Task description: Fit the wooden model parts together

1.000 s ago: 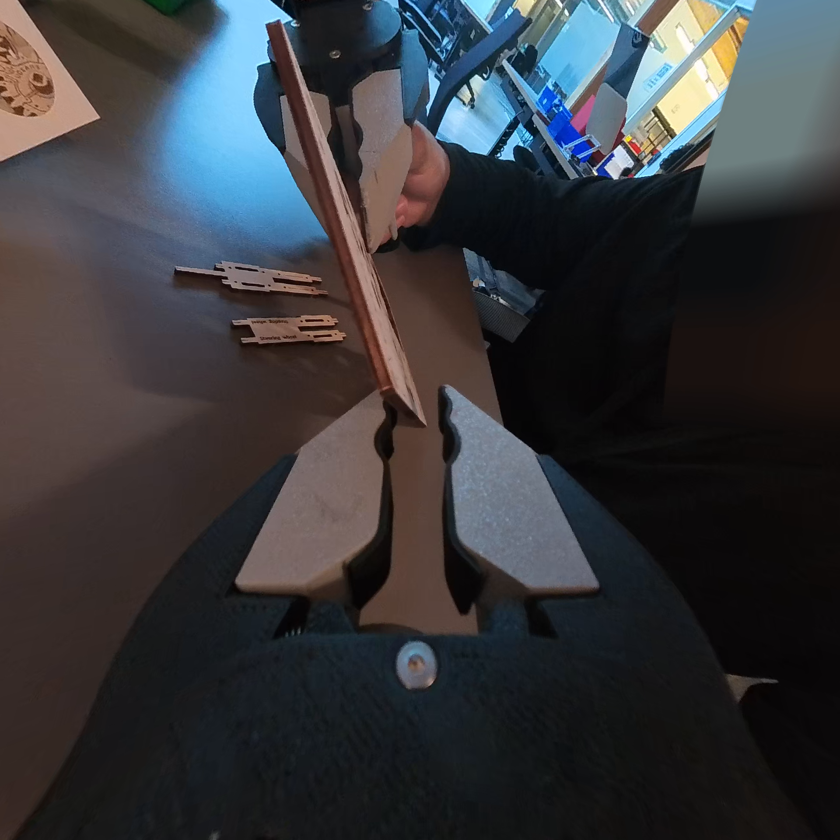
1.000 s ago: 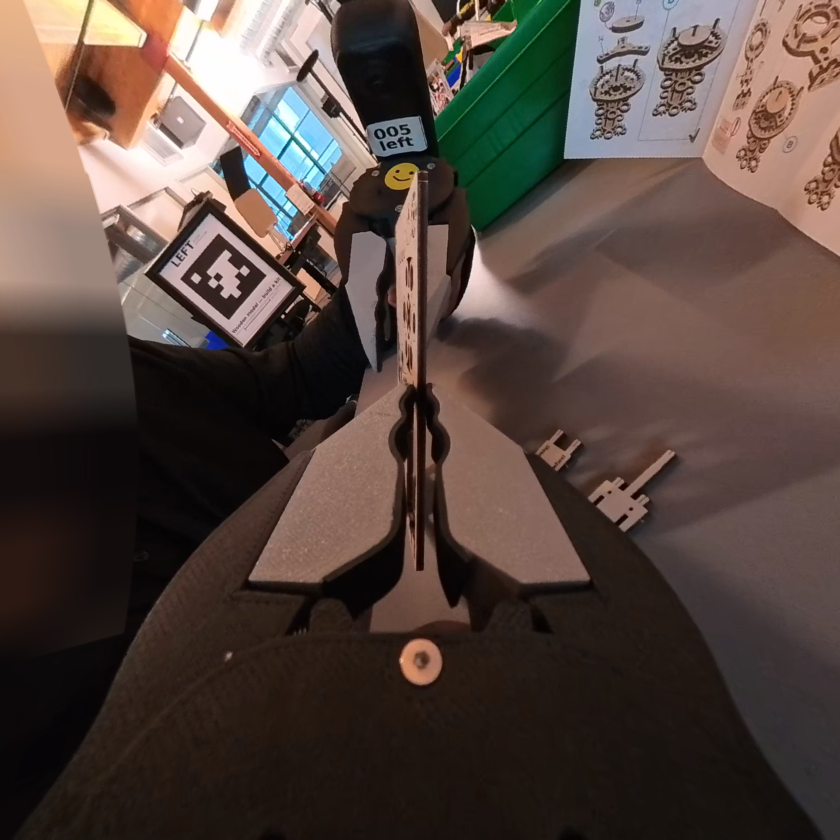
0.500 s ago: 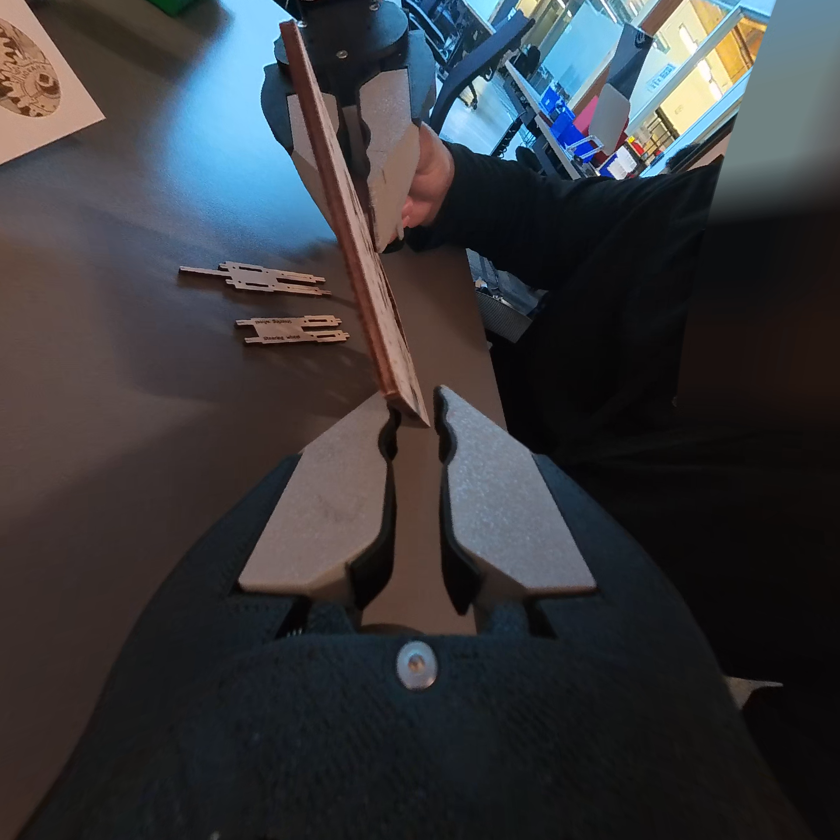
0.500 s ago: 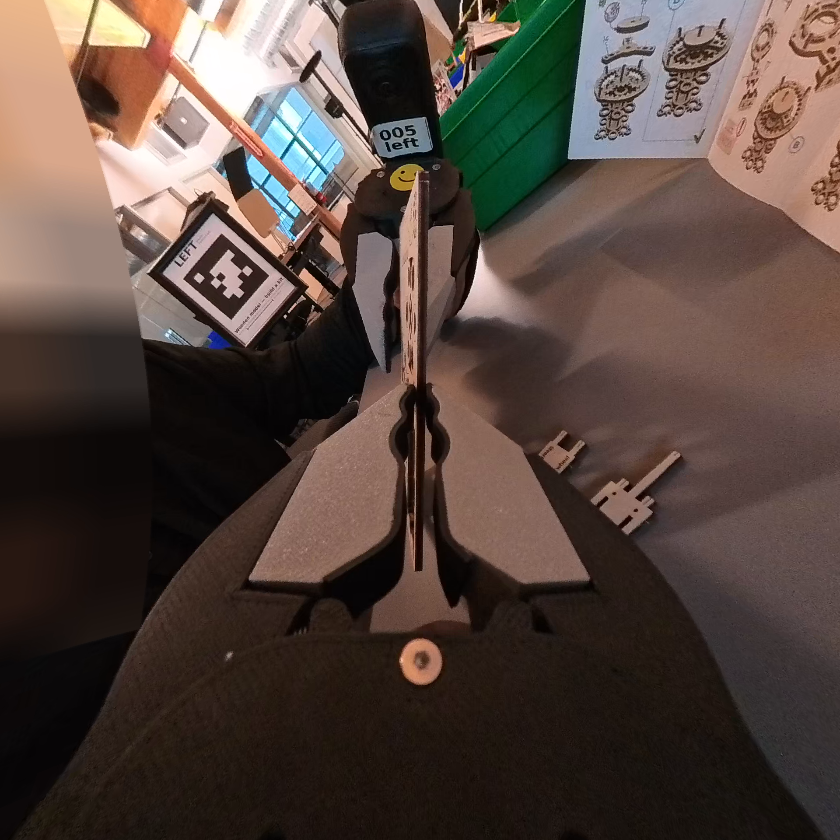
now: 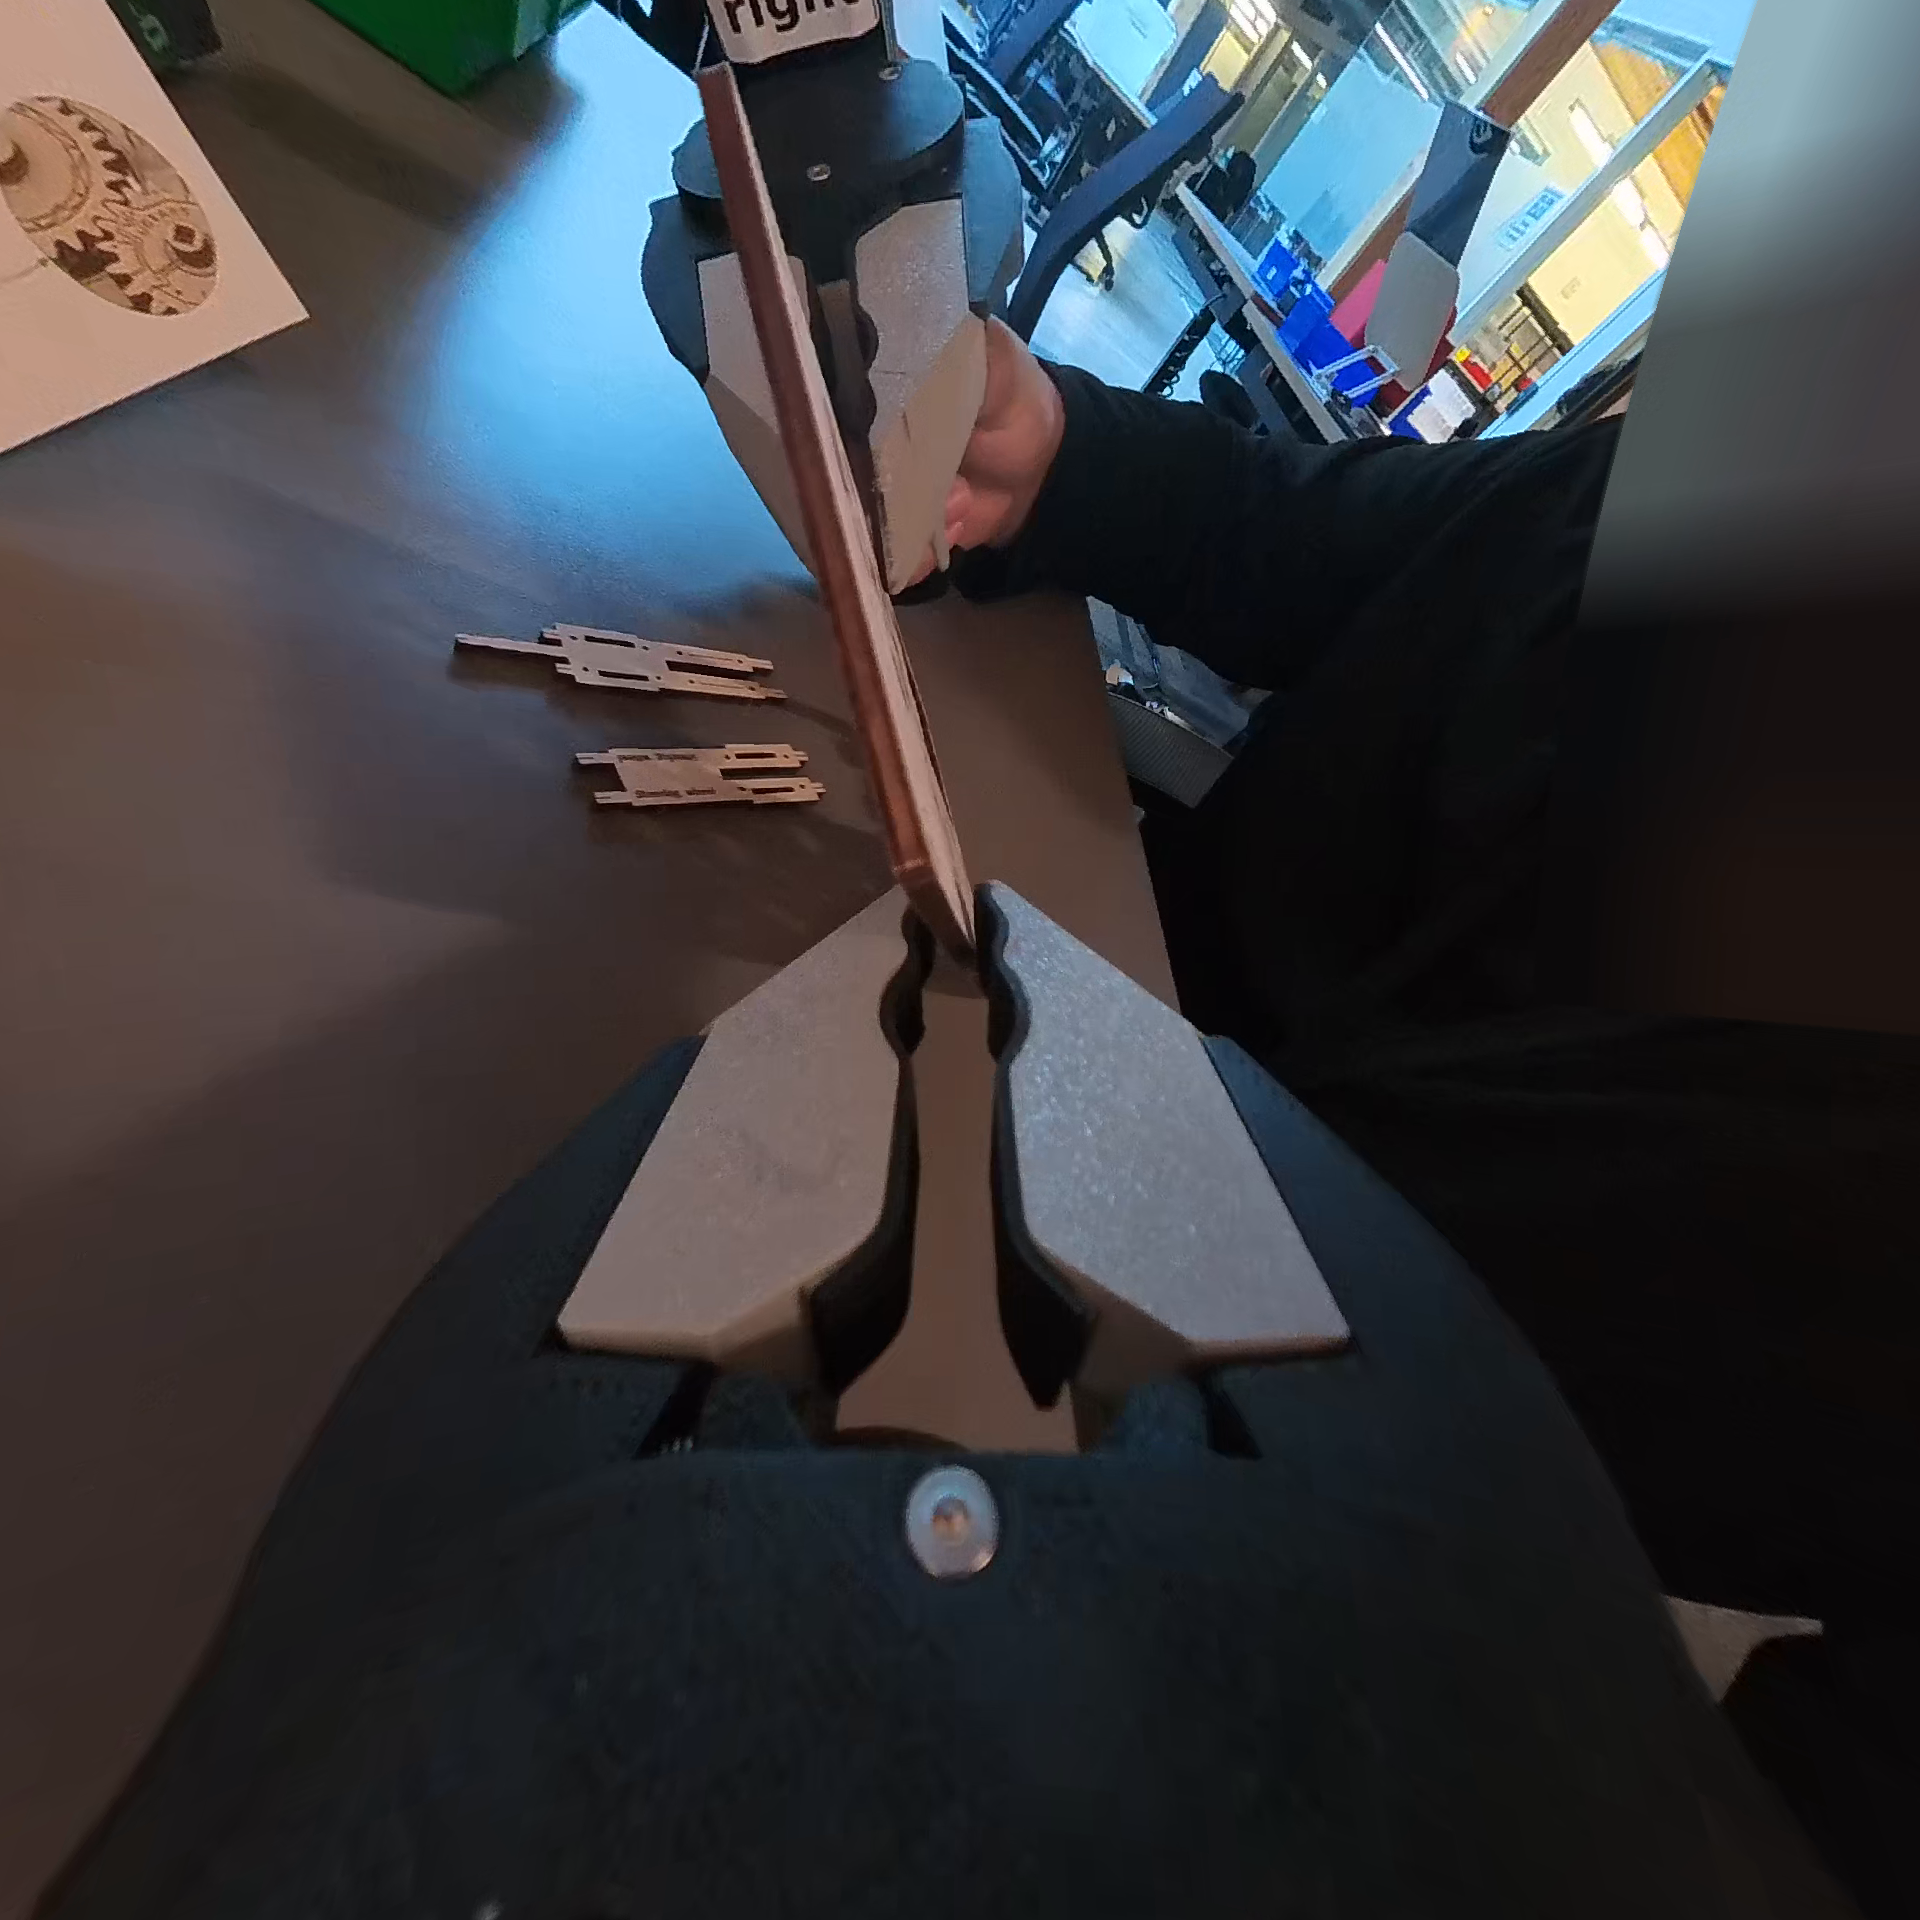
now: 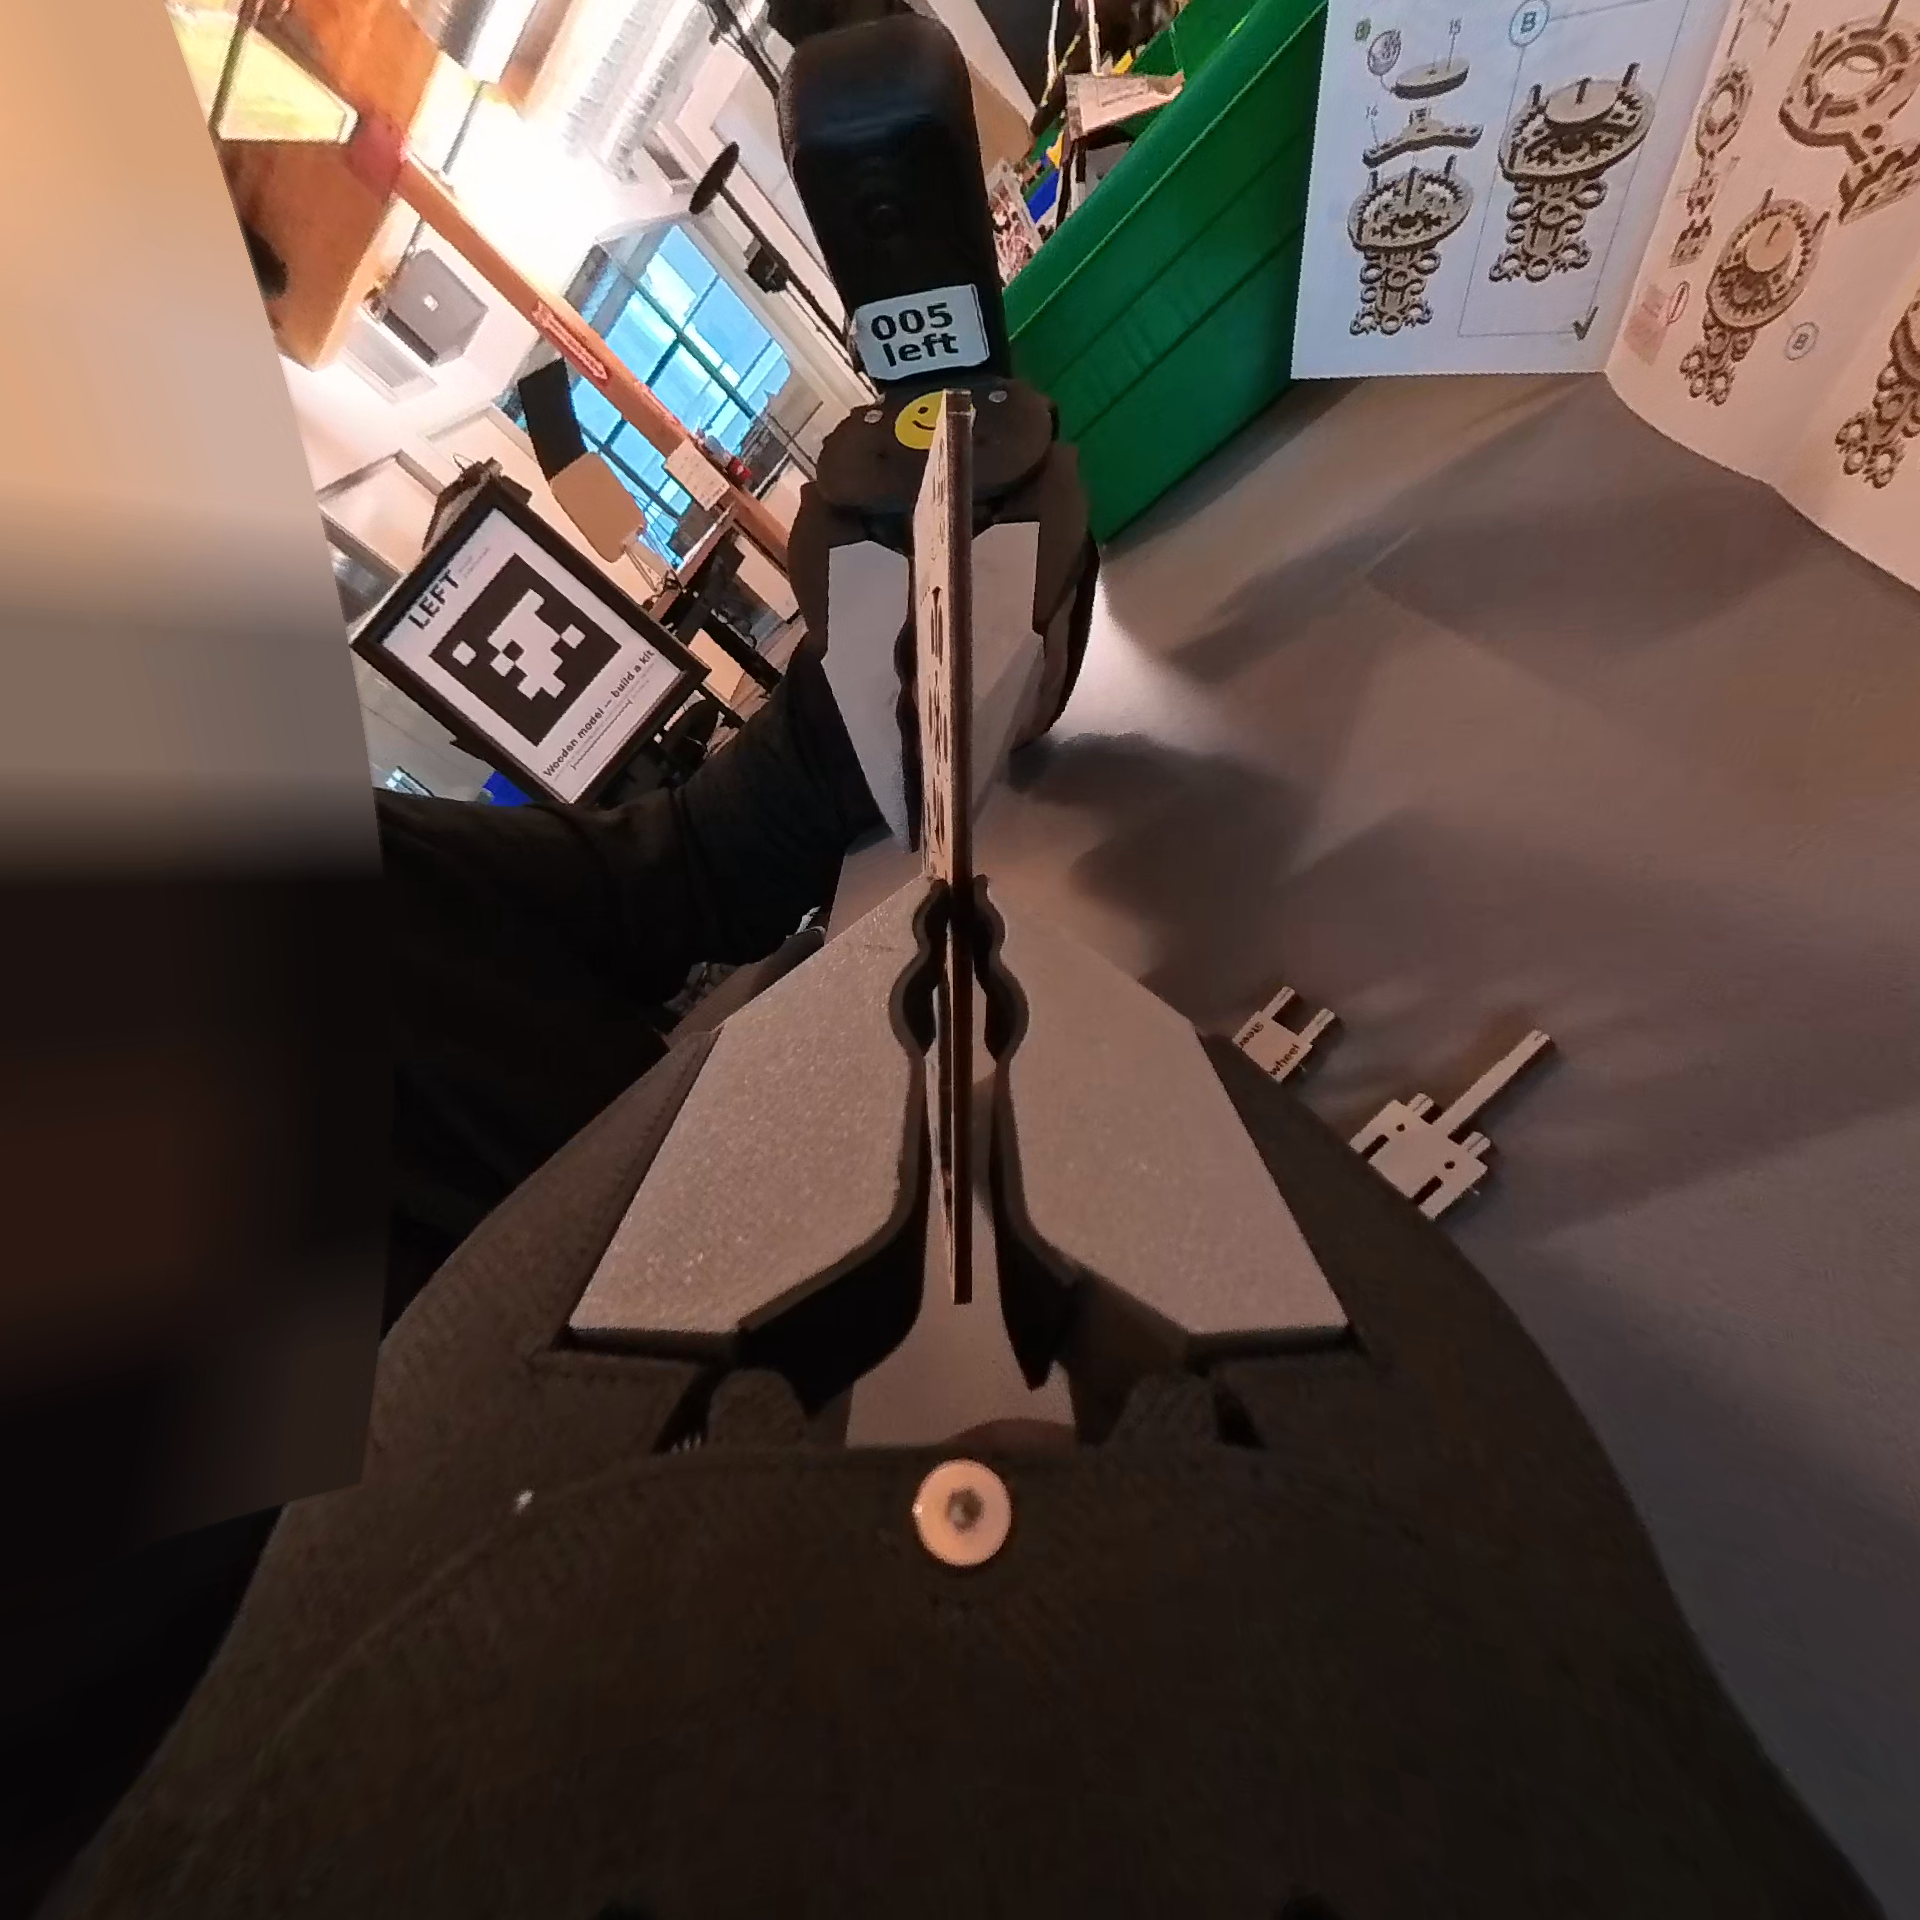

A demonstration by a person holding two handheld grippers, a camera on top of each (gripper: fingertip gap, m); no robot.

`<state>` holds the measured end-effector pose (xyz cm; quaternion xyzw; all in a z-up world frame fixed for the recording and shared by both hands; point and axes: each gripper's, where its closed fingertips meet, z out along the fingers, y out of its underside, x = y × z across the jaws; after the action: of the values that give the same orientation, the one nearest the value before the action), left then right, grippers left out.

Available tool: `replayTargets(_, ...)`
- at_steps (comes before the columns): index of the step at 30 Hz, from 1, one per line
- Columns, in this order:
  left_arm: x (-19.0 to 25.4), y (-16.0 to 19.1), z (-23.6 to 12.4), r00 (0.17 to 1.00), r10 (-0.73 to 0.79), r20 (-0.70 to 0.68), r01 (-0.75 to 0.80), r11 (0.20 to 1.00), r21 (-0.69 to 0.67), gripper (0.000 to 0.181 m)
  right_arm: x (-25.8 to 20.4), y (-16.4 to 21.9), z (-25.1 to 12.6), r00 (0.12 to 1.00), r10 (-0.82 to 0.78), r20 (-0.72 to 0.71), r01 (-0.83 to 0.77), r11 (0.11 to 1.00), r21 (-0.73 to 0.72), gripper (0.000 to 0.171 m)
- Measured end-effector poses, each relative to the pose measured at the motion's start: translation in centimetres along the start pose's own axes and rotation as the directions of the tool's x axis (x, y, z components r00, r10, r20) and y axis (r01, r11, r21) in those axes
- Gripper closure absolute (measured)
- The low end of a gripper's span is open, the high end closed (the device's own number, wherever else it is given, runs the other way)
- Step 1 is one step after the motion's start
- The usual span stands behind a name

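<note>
A thin wooden sheet [image 5: 883, 727] with cut-out parts stands edge-on between my two grippers above the dark table [image 5: 260, 935]. My right gripper [image 6: 951, 904] is shut on one end of the sheet [image 6: 948, 675]. In the left wrist view it [image 5: 857, 551] is at the top. My left gripper [image 5: 948, 920] has its jaws closed on the sheet's lower corner. In the right wrist view it [image 6: 940, 821] is at the far end of the sheet. Two loose flat wooden parts lie on the table, a longer part [image 5: 623, 665] and a shorter part [image 5: 701, 777], left of the sheet.
The loose parts also show at the right of the right wrist view [image 6: 1439, 1132]. Instruction sheets [image 6: 1455, 187] and a green bin [image 6: 1164, 291] stand at the back. A framed marker sign [image 6: 525, 675] stands off the table. A person's hand [image 5: 1003, 436] holds the right gripper near the table edge.
My left gripper's jaws have narrowed and closed onto the sheet's lower corner. The right gripper keeps its hold; the sheet has barely moved.
</note>
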<state>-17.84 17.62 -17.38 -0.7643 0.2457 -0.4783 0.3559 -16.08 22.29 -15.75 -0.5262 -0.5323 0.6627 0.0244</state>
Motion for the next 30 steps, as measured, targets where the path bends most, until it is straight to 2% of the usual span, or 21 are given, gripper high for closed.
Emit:
replayTargets(19, 0.2, 0.3, 1.0, 0.999, -0.016, -0.033, 0.016, 1.000, -0.013, 0.176, -0.6, 0.6, 0.8, 0.999, 0.015, 0.028, -0.015, 1.000, -0.015, 0.171)
replayTargets(30, 0.4, -0.3, 1.3, 0.999, 0.040, -0.015, -0.040, 0.999, 0.014, 0.177, -1.1, 0.7, 0.8, 0.998, 0.012, 0.056, -0.011, 1.000, -0.024, 0.171)
